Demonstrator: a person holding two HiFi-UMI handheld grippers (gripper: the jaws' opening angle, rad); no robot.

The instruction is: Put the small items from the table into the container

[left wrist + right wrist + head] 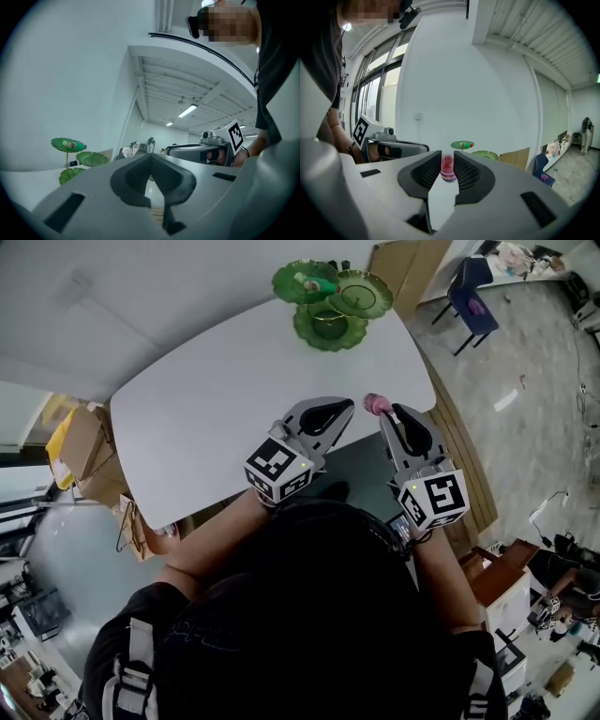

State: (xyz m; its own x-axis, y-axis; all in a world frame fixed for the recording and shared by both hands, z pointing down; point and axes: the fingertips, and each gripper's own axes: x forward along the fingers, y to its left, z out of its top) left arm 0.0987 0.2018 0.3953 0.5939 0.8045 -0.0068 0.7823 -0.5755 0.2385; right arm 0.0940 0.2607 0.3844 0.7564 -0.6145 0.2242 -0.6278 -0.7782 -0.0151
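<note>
Pink-and-purple small item (447,169) sits pinched in my right claw (386,416) — my left claw (151,159) is closed, empty — by the white table (234,381) edge.

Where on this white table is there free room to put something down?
Nearly all of the white table is bare, from the near edge by the left gripper and right gripper up to the green tiered dish at the far edge. Crowded spots: that dish, and the near right edge where the right gripper holds a small pink item.
</note>
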